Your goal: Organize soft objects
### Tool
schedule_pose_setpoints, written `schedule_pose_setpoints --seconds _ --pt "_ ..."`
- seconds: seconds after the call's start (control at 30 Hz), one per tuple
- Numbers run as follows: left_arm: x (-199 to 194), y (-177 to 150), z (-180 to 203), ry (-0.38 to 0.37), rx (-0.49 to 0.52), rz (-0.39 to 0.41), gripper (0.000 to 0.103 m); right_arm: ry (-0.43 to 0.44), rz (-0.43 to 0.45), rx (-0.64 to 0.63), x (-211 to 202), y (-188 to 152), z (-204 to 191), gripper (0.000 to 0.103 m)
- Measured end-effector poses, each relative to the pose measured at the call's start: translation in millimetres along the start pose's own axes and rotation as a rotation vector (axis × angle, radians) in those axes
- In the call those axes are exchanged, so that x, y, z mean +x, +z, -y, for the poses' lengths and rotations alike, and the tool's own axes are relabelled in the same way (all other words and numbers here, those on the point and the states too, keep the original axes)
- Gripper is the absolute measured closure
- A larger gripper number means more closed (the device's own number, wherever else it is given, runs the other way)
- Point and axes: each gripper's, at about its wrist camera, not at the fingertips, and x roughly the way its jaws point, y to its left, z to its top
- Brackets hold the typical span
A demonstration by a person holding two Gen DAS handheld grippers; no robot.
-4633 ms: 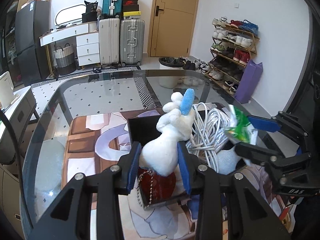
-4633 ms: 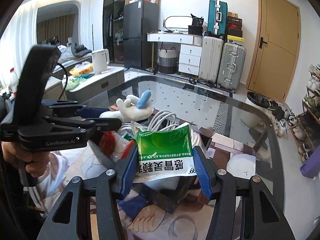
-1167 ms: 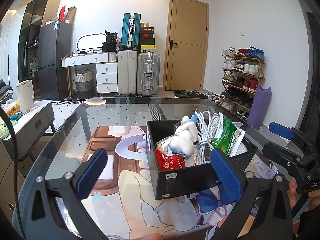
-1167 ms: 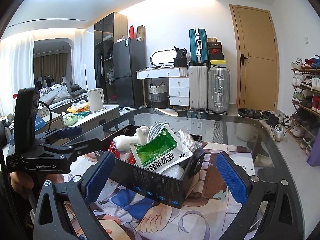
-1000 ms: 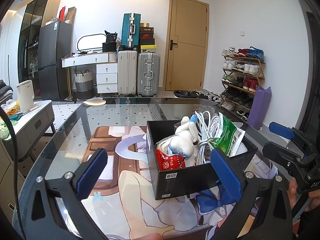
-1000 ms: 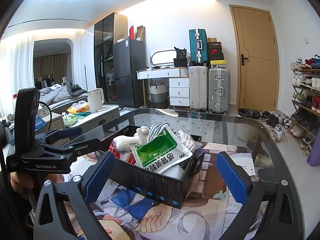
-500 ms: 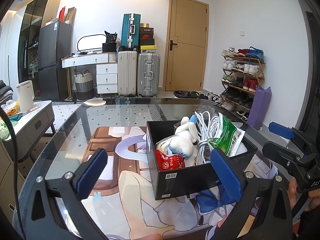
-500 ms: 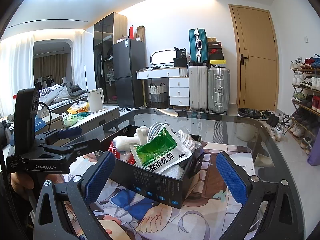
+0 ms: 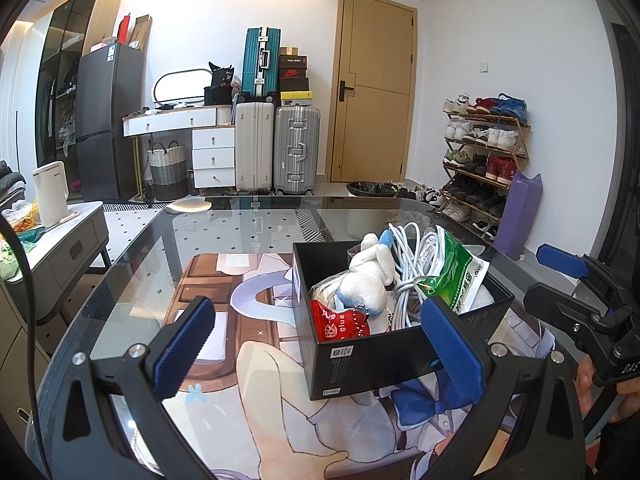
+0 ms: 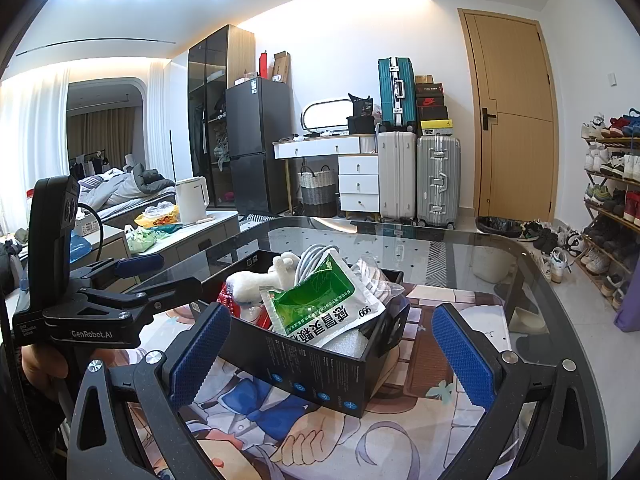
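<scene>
A black box (image 9: 384, 356) (image 10: 316, 368) stands on the printed mat on the glass table. In it lie a white plush toy (image 9: 366, 276) (image 10: 260, 278), a coil of white cable (image 9: 412, 264) (image 10: 316, 256), a green and white packet (image 9: 454, 268) (image 10: 320, 312) and a red pouch (image 9: 338, 322). My left gripper (image 9: 316, 348) is open and empty, held back from the box's near side. My right gripper (image 10: 332, 354) is open and empty, also back from the box. Each gripper shows in the other's view.
The printed mat (image 9: 248, 364) covers the middle of the glass table (image 9: 240, 216). Beyond the table stand suitcases (image 9: 276, 148), a white dresser, a fridge, a door and a shoe rack (image 9: 480, 152). A low cabinet with a kettle (image 9: 50, 194) is on the left.
Both grippers let go of the plush toy and the green packet, which now lie in the box, and pulled back. Over the last second nothing has moved.
</scene>
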Motion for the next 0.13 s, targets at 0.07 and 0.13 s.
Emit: schedule_pose_setpoints --seconds 0.07,0.13 --pt "0.0 -0.3 0.4 0.002 0.000 -0.001 0.000 0.000 0.000 -0.001 0.3 0.1 0.6 0.001" --pt "-0.7 0.0 0.3 0.001 0.000 0.000 0.000 0.000 0.000 0.000 0.0 -0.1 -0.1 0.001"
